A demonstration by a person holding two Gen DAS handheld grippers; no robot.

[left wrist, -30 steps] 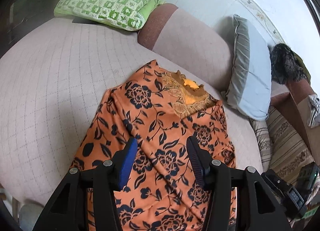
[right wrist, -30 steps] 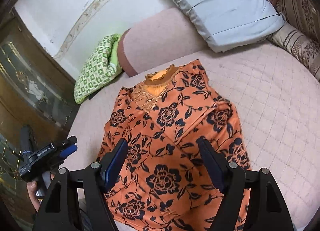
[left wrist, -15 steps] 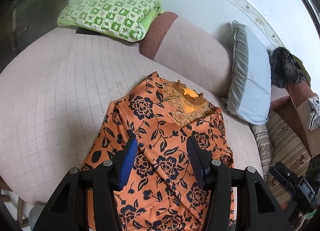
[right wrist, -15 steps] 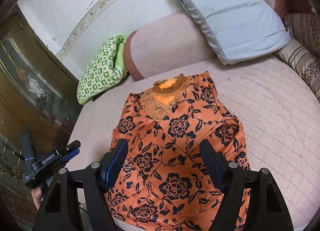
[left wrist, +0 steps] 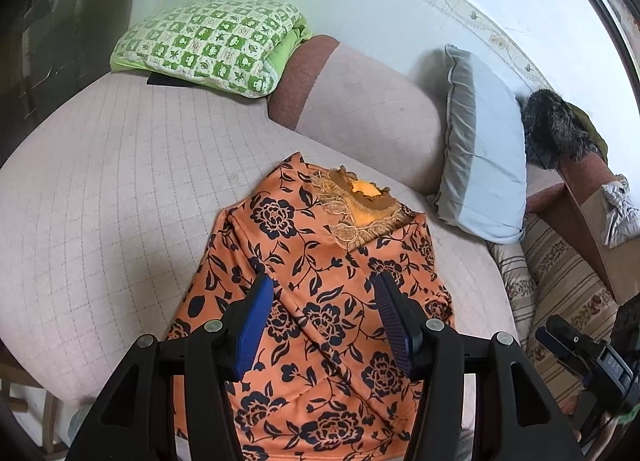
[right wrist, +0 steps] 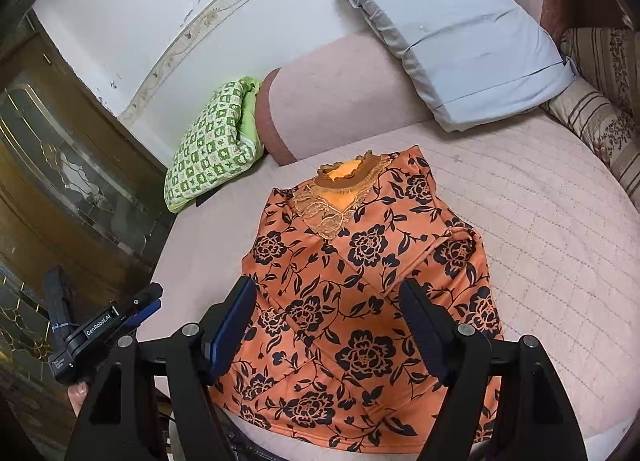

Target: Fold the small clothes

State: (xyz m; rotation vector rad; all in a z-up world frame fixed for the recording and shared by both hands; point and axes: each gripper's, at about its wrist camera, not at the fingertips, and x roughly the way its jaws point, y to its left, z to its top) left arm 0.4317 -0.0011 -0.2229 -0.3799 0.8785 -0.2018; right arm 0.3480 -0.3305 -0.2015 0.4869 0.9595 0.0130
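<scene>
Top [left wrist: 320,293] [right wrist: 360,293]: orange, black floral print, lies on bed [left wrist: 100,201] [right wrist: 560,241], sides folded inward, lace collar toward bolster [left wrist: 360,109] [right wrist: 328,109]. Left hand-held gripper [left wrist: 320,313]: jaws spread, empty, above top's lower half. Right hand-held gripper [right wrist: 328,321]: jaws spread, empty, above top's hem end. Green pillow [left wrist: 208,45] and grey pillow [left wrist: 480,149] flank bolster, beyond collar.

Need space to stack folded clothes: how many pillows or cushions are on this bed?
3: green checked pillow far left by the wall, grey pillow leaning at the bolster's right end, striped cushion right. Others may be hidden.
</scene>
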